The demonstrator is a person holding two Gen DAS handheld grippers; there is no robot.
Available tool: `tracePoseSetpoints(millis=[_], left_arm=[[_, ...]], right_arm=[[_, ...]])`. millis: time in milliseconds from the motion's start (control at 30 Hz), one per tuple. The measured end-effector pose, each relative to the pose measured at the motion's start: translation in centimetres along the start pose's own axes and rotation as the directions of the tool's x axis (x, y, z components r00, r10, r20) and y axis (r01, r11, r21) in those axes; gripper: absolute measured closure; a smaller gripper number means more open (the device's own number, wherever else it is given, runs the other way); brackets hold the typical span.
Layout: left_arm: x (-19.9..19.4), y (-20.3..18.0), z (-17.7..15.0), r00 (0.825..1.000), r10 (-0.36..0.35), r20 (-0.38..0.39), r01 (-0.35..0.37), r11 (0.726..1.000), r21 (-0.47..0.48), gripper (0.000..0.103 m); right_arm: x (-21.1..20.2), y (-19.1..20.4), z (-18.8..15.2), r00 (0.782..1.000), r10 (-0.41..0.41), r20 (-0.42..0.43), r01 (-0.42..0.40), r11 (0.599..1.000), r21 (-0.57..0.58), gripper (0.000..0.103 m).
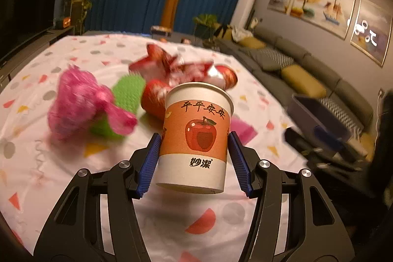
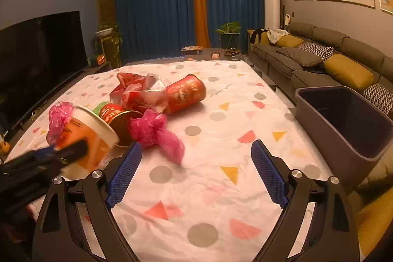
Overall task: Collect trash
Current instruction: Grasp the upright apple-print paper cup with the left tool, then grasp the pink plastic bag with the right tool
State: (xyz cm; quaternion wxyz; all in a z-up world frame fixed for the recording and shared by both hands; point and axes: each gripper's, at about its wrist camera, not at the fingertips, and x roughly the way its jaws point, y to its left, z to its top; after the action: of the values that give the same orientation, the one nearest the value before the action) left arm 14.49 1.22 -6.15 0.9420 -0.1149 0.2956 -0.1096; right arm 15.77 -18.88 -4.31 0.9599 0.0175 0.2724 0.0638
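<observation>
Left tool (image 1: 192,158) clamps the paper cup (image 1: 195,136) upright, mouth up, above the tabletop (image 1: 61,176); what's inside can't be seen. Right tool (image 2: 196,173) gapes wide, holding nothing. Off its right, the gray bin (image 2: 343,122), nothing visible inside it.

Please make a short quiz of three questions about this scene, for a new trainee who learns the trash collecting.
1. True or false: the left gripper has the paper cup between its fingers.
2. Which side of the table is the grey bin on in the right wrist view? A) left B) right C) far end
3. Fill in: the right gripper is open and holds ____.

Key
1. True; the cup with the apple print appears lifted off the tablecloth.
2. B; it stands by the table's right edge, toward the sofa.
3. Nothing; the pink plastic bag lies just ahead of it.
</observation>
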Motion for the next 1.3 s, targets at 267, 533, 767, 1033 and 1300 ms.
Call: tracePoseSetpoints(millis=[267, 533, 767, 1033, 1300], left_arm=[[-2.4, 2.0, 1.2, 0.994, 0.070, 0.088, -0.069, 0.998, -0.016, 0.048], [-2.4, 3.5, 1.6, 0.993, 0.080, 0.092, -0.076, 0.996, -0.045, 0.048], [-2.4, 3.9, 1.6, 0.992, 0.079, 0.096, -0.075, 0.996, -0.048, 0.048], [-2.2, 3.9, 1.5, 0.993, 0.080, 0.082, -0.076, 0.996, -0.045, 0.048], [-2.4, 3.4, 1.4, 0.993, 0.088, 0.083, -0.085, 0.996, -0.040, 0.048]], right_arm=[[3.2, 2.9, 1.1, 0.998, 0.038, -0.048, -0.040, 0.999, -0.033, 0.025], [6.8, 4.6, 1.9, 0.991, 0.078, -0.113, -0.083, 0.996, -0.037, 0.045], [9.0, 5.3, 2.1, 0.984, 0.095, -0.149, -0.101, 0.994, -0.035, 0.064], [9.8, 6.3, 1.9, 0.977, 0.125, -0.172, -0.140, 0.987, -0.074, 0.094], [6.7, 5.5, 1.8, 0.988, 0.115, -0.098, -0.123, 0.989, -0.083, 0.096]])
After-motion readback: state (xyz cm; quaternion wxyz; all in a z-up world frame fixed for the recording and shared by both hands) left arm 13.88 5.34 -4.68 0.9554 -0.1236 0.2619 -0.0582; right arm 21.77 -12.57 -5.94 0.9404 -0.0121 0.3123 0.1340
